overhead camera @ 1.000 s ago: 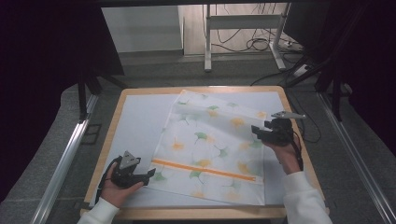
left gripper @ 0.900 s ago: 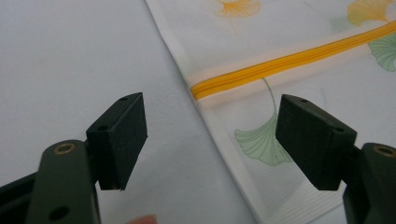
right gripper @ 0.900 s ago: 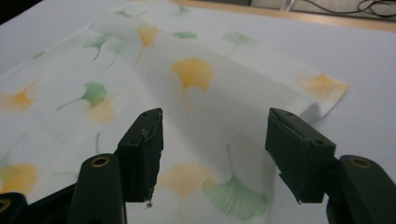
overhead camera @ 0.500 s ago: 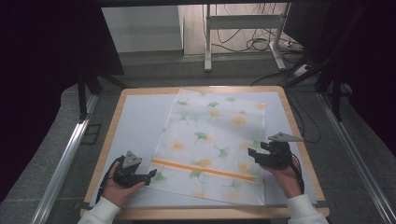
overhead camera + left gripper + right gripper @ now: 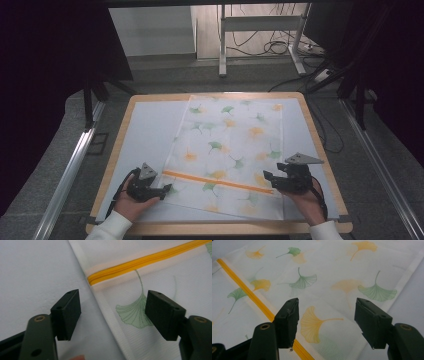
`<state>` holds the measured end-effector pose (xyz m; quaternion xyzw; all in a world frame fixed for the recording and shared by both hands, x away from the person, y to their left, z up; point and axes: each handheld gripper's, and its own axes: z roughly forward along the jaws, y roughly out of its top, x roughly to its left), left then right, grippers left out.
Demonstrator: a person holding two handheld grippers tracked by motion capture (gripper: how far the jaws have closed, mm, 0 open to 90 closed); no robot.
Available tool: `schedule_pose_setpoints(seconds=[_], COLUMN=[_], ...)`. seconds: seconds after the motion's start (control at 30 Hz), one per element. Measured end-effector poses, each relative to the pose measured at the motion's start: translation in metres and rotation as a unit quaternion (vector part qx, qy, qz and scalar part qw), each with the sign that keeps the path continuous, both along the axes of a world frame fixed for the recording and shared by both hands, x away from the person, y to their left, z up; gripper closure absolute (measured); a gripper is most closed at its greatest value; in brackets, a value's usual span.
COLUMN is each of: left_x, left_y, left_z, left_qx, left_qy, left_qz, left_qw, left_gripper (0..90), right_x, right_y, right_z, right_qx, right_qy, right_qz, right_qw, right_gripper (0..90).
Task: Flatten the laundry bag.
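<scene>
Two grippers, left gripper [image 5: 168, 188] and right gripper [image 5: 265, 177], jaws wide and empty at mesh laundry bag [image 5: 232, 150] edges: risk of thin fabric slipping, bunching under closing pads, snagging orange zipper [image 5: 217, 181].

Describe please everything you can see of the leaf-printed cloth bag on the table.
The cloth bag is a flat white rectangle of fine mesh-like fabric, printed with green and orange ginkgo leaves. An orange zipper, closed, crosses it near the person's end. It lies spread on the pale table mat, slightly askew. The left claw sits open at its near left edge, the right claw open at its right edge; neither is seen gripping it.
</scene>
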<state>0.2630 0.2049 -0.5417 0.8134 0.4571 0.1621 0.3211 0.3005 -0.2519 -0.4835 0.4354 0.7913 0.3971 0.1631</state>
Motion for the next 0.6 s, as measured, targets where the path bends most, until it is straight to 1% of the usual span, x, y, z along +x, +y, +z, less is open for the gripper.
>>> schedule_pose_setpoints(seconds=[0.03,0.07,0.1,0.13,0.17,0.27,0.37,0.4,0.43,0.5,0.53,0.57,0.6], left_x=[0.0,0.0,0.0,0.0,0.0,0.001,0.0,0.0,0.0,0.001,0.002,0.002,0.002], left_y=[0.0,-0.001,-0.001,-0.002,-0.002,-0.004,-0.006,-0.007,-0.008,-0.009,-0.01,-0.011,-0.012], left_z=[0.0,0.0,0.0,0.0,0.0,0.001,0.001,0.002,0.002,0.003,0.003,0.003,0.003], left_qx=[-0.003,-0.005,-0.006,-0.008,-0.008,-0.009,-0.01,-0.01,-0.008,-0.006,-0.005,-0.004,0.003], left_qy=[0.002,0.003,0.004,0.005,0.005,0.01,0.008,0.008,0.007,0.005,0.003,0.002,-0.003], left_qz=[-0.002,-0.002,-0.005,-0.006,-0.007,-0.004,-0.006,-0.007,-0.008,-0.014,-0.018,-0.019,-0.025], left_qw=[1.0,1.0,1.0,0.9999,0.9999,0.9999,0.9999,0.9999,0.9999,0.9999,0.9998,0.9998,0.9997], left_gripper=[31.3,35.0,35.0,36.9,40.8,42.8,54.2,58.6,58.6,68.4,75.8,75.8,82.2], right_x=[0.001,0.002,0.002,0.002,0.002,0.002,0.002,0.003,0.003,0.003,0.005,0.005,0.007], right_y=[0.0,-0.001,-0.001,-0.001,-0.001,-0.002,-0.001,0.0,0.0,0.0,-0.002,-0.002,-0.003], right_z=[-0.001,-0.003,-0.003,-0.004,-0.005,-0.004,-0.004,-0.005,-0.005,-0.006,-0.007,-0.007,-0.009], right_qx=[0.0,-0.001,-0.001,-0.002,-0.003,-0.004,-0.005,-0.01,-0.01,-0.015,-0.018,-0.018,-0.019], right_qy=[0.002,0.006,0.006,0.008,0.009,0.009,0.008,0.008,0.008,0.01,0.013,0.013,0.019], right_qz=[-0.002,-0.005,-0.005,-0.007,-0.009,-0.01,-0.009,-0.009,-0.009,-0.012,-0.016,-0.016,-0.021], right_qw=[1.0,1.0,1.0,0.9999,0.9999,0.9999,0.9999,0.9999,0.9999,0.9998,0.9996,0.9996,0.9994], right_gripper=[36.0,35.9,35.9,35.9,35.9,35.9,35.9,35.9,35.9,35.9,35.9,35.9,35.9])
